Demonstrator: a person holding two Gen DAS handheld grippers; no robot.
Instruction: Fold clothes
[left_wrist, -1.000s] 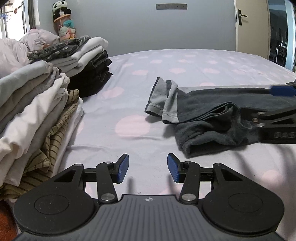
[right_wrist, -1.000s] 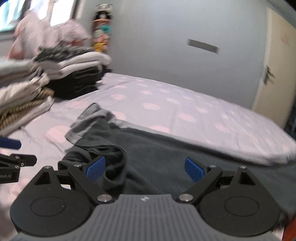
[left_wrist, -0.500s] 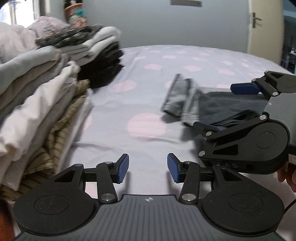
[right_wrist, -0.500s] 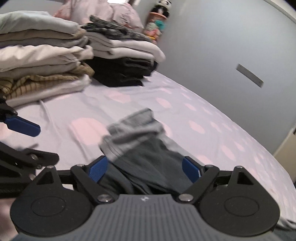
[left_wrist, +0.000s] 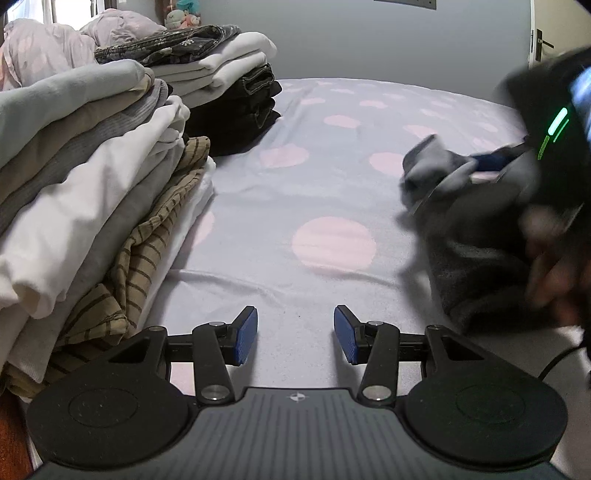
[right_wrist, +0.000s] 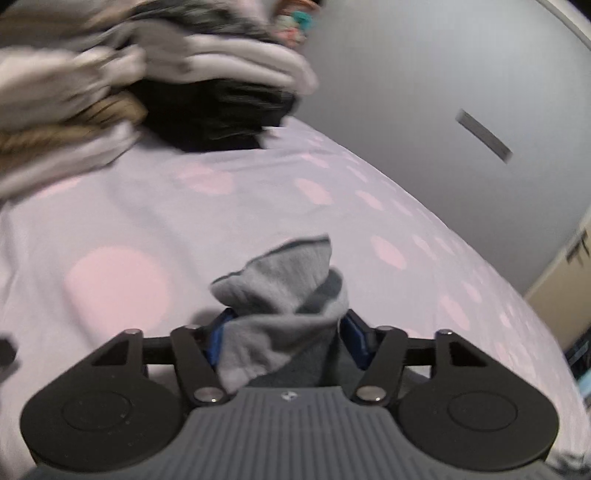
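Note:
A dark grey garment (left_wrist: 476, 258) with a light grey cuff (left_wrist: 428, 166) lies on the polka-dot bed sheet (left_wrist: 295, 184), at the right of the left wrist view. My right gripper (right_wrist: 286, 339) has its jaws closing on the bunched cuff end (right_wrist: 284, 280). The cloth fills the gap and both blue pads touch it. In the left wrist view that gripper is a blur, with a person's hand (left_wrist: 550, 266) behind it. My left gripper (left_wrist: 295, 339) hovers low over bare sheet, open, with nothing between its pads.
A tall stack of folded clothes (left_wrist: 92, 177) stands close on the left. A second stack (left_wrist: 229, 74) of white and black items lies behind it. Both stacks (right_wrist: 110, 74) show blurred in the right wrist view. A grey wall and a door (left_wrist: 543, 40) stand beyond the bed.
My right gripper moved along the garment to its light cuff end and narrowed its jaws onto the cloth, lifting it. My left gripper drifted slightly toward the stacks, still half open.

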